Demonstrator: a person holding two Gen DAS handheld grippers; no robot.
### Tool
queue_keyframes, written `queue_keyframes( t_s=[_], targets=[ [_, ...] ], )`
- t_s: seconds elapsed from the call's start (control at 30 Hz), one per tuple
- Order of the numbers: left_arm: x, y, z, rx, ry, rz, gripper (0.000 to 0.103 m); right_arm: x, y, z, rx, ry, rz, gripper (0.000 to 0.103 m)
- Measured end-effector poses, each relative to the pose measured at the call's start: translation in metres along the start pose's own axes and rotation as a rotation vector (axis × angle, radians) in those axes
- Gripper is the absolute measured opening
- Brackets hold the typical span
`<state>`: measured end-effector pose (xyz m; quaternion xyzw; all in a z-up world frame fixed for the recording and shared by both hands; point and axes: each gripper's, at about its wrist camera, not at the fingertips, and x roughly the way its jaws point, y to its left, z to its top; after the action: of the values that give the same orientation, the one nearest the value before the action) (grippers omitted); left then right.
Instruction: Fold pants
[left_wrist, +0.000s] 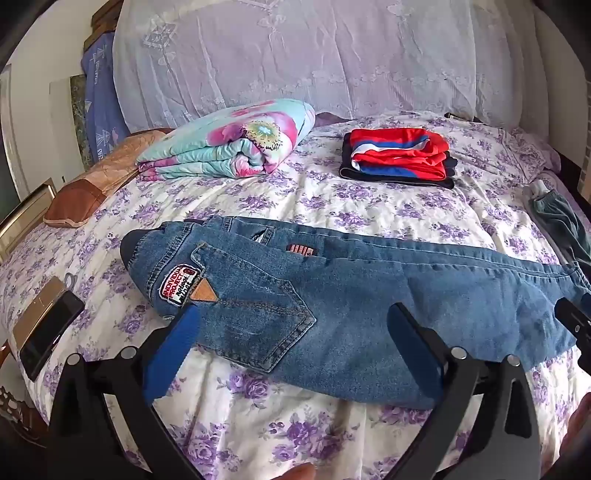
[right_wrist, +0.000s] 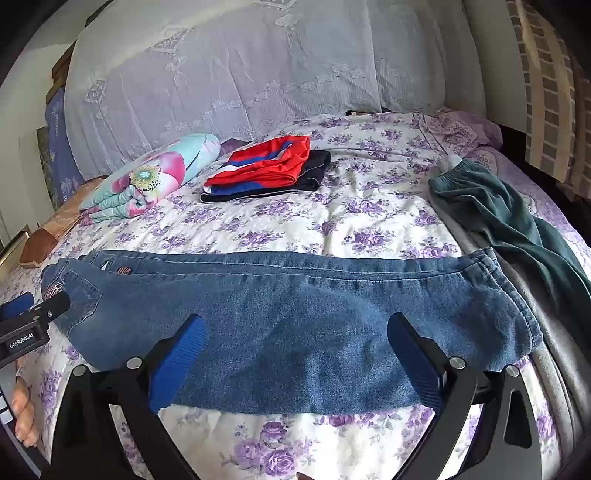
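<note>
- Left gripper (left_wrist: 291, 325): jaws spread wide and holding nothing, poised over the waist end of the jeans (left_wrist: 332, 295), by the back pocket.
- Right gripper (right_wrist: 295, 332): jaws equally wide and empty, above the leg end near the cuffs.
- The jeans lie lengthwise across the bed (left_wrist: 295, 435), legs stacked, waist to the left.
- A phone (left_wrist: 48, 332) lies at the left edge.
- Green trousers (right_wrist: 517, 214) lie to the right.
- Farther back sit a folded red-and-blue pile (left_wrist: 399, 155) and a floral quilt (left_wrist: 229, 144).

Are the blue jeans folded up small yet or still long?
Still long: the jeans lie stretched across the bed, legs stacked lengthwise, not folded short.
</note>
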<state>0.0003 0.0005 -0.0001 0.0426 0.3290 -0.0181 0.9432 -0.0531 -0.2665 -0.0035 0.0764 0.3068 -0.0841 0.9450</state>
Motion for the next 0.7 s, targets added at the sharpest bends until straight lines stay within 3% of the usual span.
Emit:
queue_keyframes(
  t_s=[0.7],
  targets=[
    [0.0002, -0.0001, 0.0000, 0.003, 0.001, 0.000, 0.098, 0.0009, -0.0009, 0.0000, -0.002, 0.009, -0.002, 0.100]
  ],
)
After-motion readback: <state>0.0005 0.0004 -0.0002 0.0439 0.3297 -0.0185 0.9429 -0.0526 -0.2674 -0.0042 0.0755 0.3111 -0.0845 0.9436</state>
